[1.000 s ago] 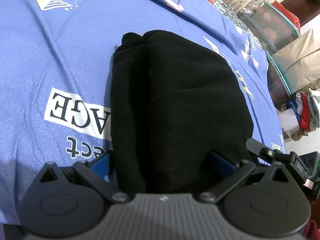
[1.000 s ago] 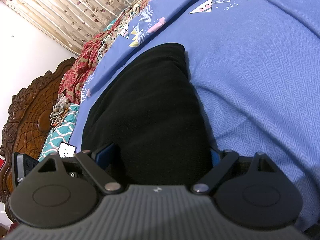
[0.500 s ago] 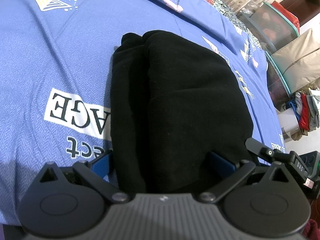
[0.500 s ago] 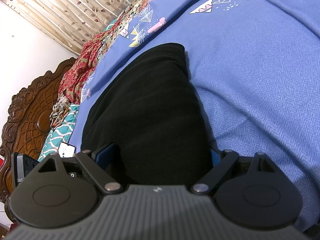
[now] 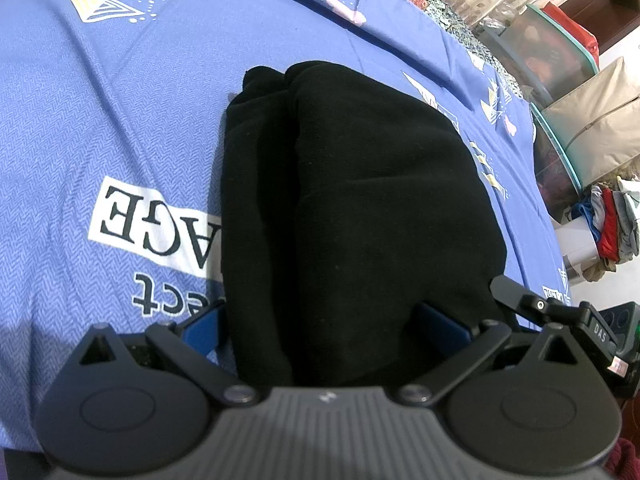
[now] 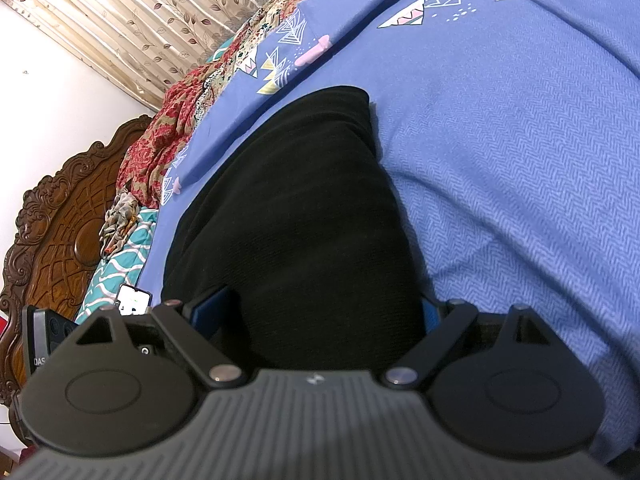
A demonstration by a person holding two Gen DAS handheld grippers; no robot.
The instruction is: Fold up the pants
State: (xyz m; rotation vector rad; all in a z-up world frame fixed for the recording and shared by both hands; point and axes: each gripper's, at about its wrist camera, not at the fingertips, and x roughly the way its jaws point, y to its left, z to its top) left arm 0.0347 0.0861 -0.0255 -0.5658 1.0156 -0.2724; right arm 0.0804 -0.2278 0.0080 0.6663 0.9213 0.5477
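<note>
Black pants (image 5: 360, 200) lie folded into a thick oblong bundle on the blue printed bedsheet (image 5: 100, 120). My left gripper (image 5: 320, 320) straddles the bundle's near end, jaws wide; a blue pad (image 5: 200, 328) sits just beside the fabric's left edge. In the right wrist view the same pants (image 6: 300, 220) stretch away from my right gripper (image 6: 320, 308), which also stands wide around the near end. Its left pad (image 6: 212, 308) shows, while the other is mostly hidden by cloth. Neither gripper visibly squeezes or lifts the fabric.
Plastic storage boxes (image 5: 560, 52) and a stack of clothes (image 5: 608, 220) stand past the bed's right side. A carved wooden headboard (image 6: 52, 248), a red patterned cloth (image 6: 168, 140) and curtains (image 6: 140, 12) lie beyond the bed's far end.
</note>
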